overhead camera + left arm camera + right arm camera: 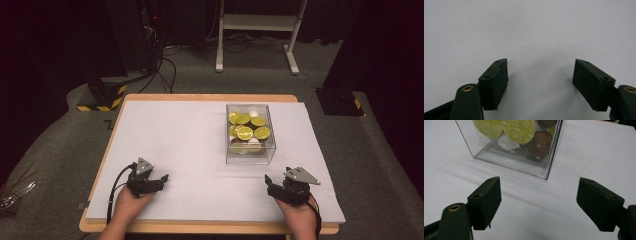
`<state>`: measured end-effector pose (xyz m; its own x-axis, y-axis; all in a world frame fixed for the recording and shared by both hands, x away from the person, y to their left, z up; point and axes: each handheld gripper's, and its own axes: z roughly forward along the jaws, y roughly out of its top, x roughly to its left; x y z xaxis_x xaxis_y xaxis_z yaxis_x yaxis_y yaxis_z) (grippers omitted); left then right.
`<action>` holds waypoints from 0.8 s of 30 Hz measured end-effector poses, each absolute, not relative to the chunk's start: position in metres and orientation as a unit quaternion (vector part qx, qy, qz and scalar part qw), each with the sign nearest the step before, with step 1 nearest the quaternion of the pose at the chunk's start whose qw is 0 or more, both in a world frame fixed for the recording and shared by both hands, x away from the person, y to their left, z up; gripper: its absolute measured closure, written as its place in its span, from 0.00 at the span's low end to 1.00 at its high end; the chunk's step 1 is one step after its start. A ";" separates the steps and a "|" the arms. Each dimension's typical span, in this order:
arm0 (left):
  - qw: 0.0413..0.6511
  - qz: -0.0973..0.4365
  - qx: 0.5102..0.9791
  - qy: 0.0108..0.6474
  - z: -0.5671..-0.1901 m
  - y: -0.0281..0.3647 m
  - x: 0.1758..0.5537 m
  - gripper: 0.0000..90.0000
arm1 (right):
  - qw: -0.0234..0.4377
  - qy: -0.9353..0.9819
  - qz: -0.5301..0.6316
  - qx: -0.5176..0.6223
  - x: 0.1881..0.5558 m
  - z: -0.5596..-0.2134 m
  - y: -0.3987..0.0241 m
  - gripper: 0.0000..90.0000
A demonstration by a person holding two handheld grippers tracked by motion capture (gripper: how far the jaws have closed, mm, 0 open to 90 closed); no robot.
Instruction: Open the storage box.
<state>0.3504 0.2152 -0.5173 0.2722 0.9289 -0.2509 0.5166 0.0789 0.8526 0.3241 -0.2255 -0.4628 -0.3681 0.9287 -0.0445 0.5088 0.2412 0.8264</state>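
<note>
Both the left gripper and right gripper rest wide open and empty on the white table, the right one near the clear box of green-lidded coffee capsules

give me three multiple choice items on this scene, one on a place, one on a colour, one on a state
1. Where does the clear box stand on the white board?
A. right half, ahead of the right gripper
B. near left corner
C. between the two hands

2. What colour are most capsule lids in the box?
A. red
B. yellow-green
C. blue

3. How do the right gripper's jaws stand?
A. shut on a capsule
B. clamped on the box wall
C. apart, nothing between them

Answers:
1. A, the high view shows the box on the right half, beyond the right gripper.
2. B, yellow-green tops fill the box.
3. C, bare board lies between the pads.
</note>
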 end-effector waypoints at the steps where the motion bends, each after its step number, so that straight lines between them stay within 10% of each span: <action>1: 0.472 0.218 0.643 0.562 -0.517 0.215 0.350 0.32 | 0.281 0.737 0.377 0.486 0.324 -0.462 -0.225 0.22; 24: 0.473 0.217 0.642 0.563 -0.517 0.215 0.351 0.32 | 0.255 0.748 0.387 0.475 0.334 -0.459 -0.197 0.22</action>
<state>0.3505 0.2152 -0.5173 0.2724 0.9284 -0.2526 0.5171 0.0801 0.8521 0.3339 -0.1973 -0.4595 -0.4194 0.9077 -0.0138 0.5130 0.2495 0.8213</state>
